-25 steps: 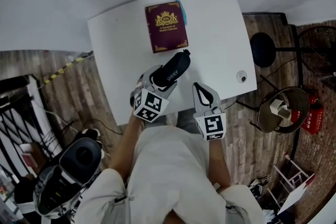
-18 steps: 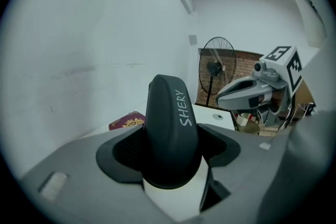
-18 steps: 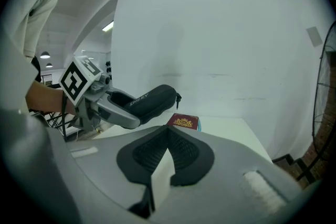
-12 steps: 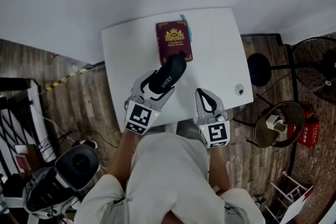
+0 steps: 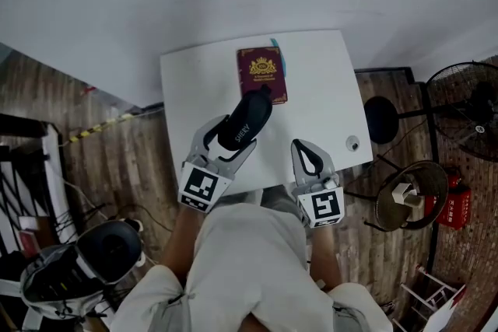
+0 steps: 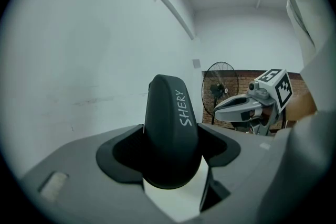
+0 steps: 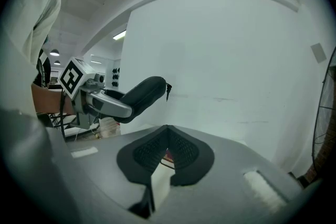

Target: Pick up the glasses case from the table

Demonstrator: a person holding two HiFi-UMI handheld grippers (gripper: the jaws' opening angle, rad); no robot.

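Observation:
The black glasses case (image 5: 245, 122), marked SHERY, is lifted off the white table (image 5: 327, 89) with my left gripper (image 5: 227, 142) shut on its near end. In the left gripper view the glasses case (image 6: 170, 128) stands clamped between the jaws, pointing away at a white wall. From the right gripper view the glasses case (image 7: 140, 96) shows at the left, held in the air by the left gripper (image 7: 100, 101). My right gripper (image 5: 305, 155) hangs over the table's near edge, its pads (image 7: 181, 152) pressed together with nothing between them.
A maroon book (image 5: 262, 74) with a gold crest lies at the table's far middle, just beyond the case's tip, a blue strip beside it. A small round thing (image 5: 353, 144) sits near the table's right edge. Fans (image 5: 467, 109) and a stool (image 5: 380, 119) stand on the floor at right.
The view has pulled back, so the table looks smaller. My left gripper has kept its hold on the case and sits further above the table. The right gripper has stayed shut.

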